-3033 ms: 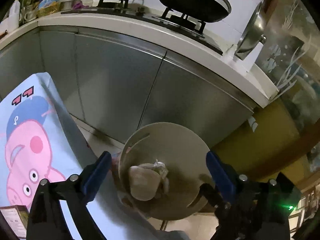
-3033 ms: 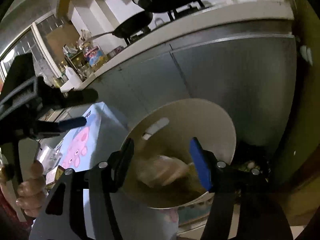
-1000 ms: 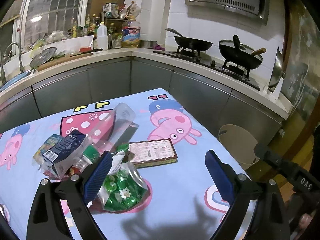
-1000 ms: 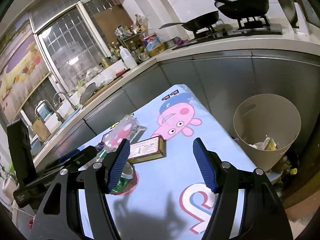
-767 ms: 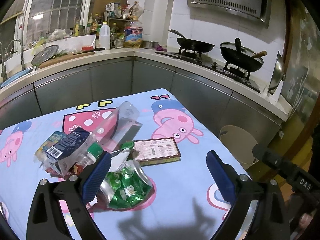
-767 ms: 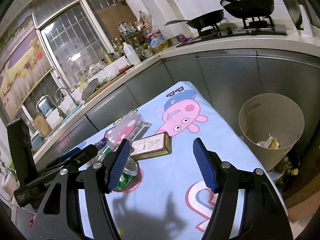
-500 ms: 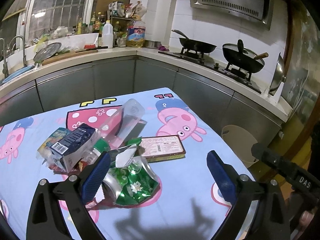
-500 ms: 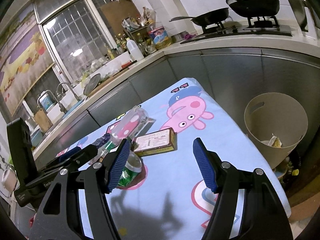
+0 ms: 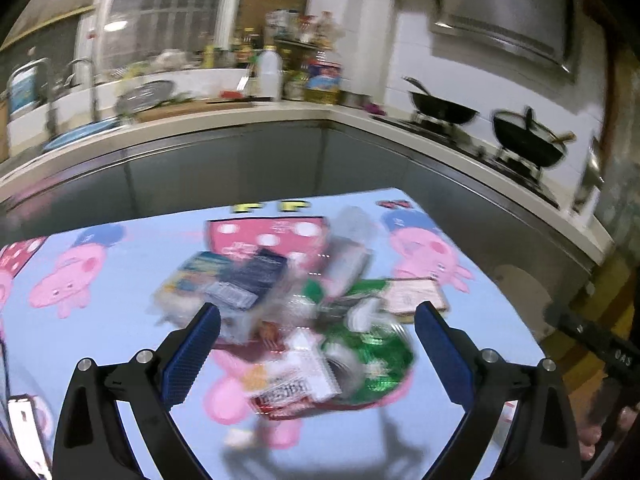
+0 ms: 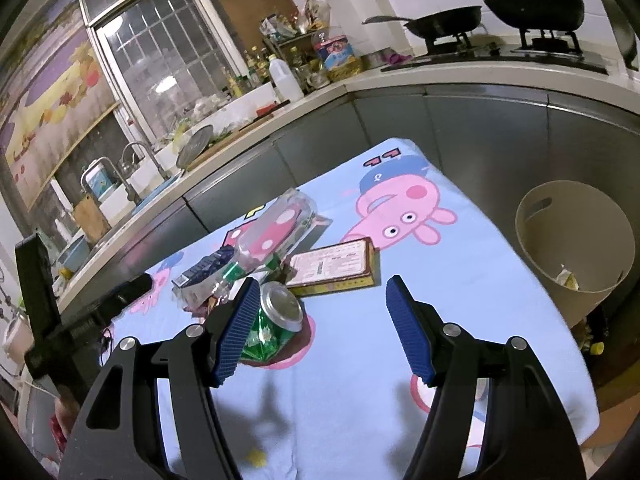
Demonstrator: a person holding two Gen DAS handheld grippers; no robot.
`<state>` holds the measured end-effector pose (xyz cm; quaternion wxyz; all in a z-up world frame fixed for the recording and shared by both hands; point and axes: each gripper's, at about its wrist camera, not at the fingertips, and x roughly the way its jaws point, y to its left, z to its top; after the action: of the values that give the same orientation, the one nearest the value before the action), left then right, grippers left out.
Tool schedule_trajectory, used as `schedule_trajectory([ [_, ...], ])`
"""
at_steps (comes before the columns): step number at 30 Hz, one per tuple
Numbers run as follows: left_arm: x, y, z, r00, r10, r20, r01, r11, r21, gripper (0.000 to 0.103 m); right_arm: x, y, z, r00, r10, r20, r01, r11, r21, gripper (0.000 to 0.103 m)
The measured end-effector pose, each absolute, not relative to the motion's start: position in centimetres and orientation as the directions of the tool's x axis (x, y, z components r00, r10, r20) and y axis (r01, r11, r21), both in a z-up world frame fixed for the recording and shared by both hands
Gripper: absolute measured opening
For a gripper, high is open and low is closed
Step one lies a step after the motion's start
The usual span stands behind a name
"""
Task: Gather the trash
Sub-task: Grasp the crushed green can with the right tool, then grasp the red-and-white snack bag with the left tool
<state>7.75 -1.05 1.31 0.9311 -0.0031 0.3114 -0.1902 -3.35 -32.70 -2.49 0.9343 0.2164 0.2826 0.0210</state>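
On the cartoon-print counter (image 10: 360,360), both grippers, left gripper (image 9: 316,344) and right gripper (image 10: 320,328), gape wide, empty; crushed green aluminium can (image 10: 276,320) may skid off a pad, scattering the heap.

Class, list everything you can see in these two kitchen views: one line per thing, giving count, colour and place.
can: one, green, crushed, table, nearest the right gripper
flat box: one, tan, table, behind the can
dark carton: one, navy, in the trash pile
clear wrapper: one, transparent, back of the pile
bin: one, beige, floor beside the table, scraps inside
tablecloth: one, light blue with pink pigs, over the table
pans: two, black, on the stove
jug: one, white, counter
left gripper: one, black with blue fingers, open
right gripper: one, black with blue fingers, open
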Motion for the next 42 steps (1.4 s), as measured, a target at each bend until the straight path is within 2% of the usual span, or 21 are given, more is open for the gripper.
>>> schedule_trajectory([
  [5,8.6,3.5,1.0,0.754,-0.295,-0.588,0.267,0.954,-0.136,0.096,-2.2,-31.7,-3.7,0.816,0.201,-0.543,0.056,0.906,0.419,0.065],
  [16,9.3,4.4,-4.5,0.631,-0.328,-0.703,0.27,0.942,-0.198,0.095,3.8,-27.1,-7.1,0.724,0.325,-0.608,-0.068,0.911,0.406,0.063],
  [21,9.7,4.1,-6.4,0.583,-0.351,-0.733,0.292,0.932,-0.214,0.095,6.7,-25.6,-9.5,0.659,0.361,-0.66,-0.085,0.908,0.411,0.054],
  [24,9.6,3.9,-7.0,0.566,-0.367,-0.738,0.314,0.924,-0.218,0.095,7.4,-25.1,-10.8,0.632,0.369,-0.682,-0.099,0.911,0.401,0.032],
  [25,9.7,3.8,-7.2,0.557,-0.372,-0.743,0.322,0.921,-0.22,0.095,7.3,-25.2,-11.0,0.633,0.384,-0.672,-0.108,0.904,0.415,0.029],
  [26,9.8,3.7,-7.5,0.548,-0.377,-0.747,0.325,0.919,-0.225,0.095,7.1,-25.3,-11.0,0.639,0.402,-0.655,-0.123,0.895,0.429,0.018],
  [29,10.4,3.9,-8.2,0.518,-0.404,-0.754,0.322,0.909,-0.265,0.095,6.2,-25.5,-10.6,0.661,0.355,-0.661,-0.113,0.918,0.381,0.017],
  [31,10.9,4.2,-8.6,0.509,-0.417,-0.753,0.313,0.905,-0.29,0.095,5.3,-26.6,-10.7,0.657,0.356,-0.664,-0.093,0.913,0.397,0.016],
  [38,11.7,2.8,-9.4,0.462,-0.452,-0.763,0.369,0.88,-0.298,0.095,0.6,-29.8,-9.8,0.684,0.29,-0.669,-0.032,0.928,0.37,0.015],
  [41,12.6,1.6,-10.1,0.427,-0.473,-0.77,0.37,0.869,-0.329,0.084,-1.0,-30.8,-9.6,0.688,0.277,-0.671,-0.007,0.927,0.375,0.015],
  [42,12.7,1.2,-10.0,0.443,-0.468,-0.765,0.372,0.872,-0.318,0.074,-1.4,-30.9,-9.5,0.69,0.271,-0.671,-0.004,0.929,0.371,0.014],
])
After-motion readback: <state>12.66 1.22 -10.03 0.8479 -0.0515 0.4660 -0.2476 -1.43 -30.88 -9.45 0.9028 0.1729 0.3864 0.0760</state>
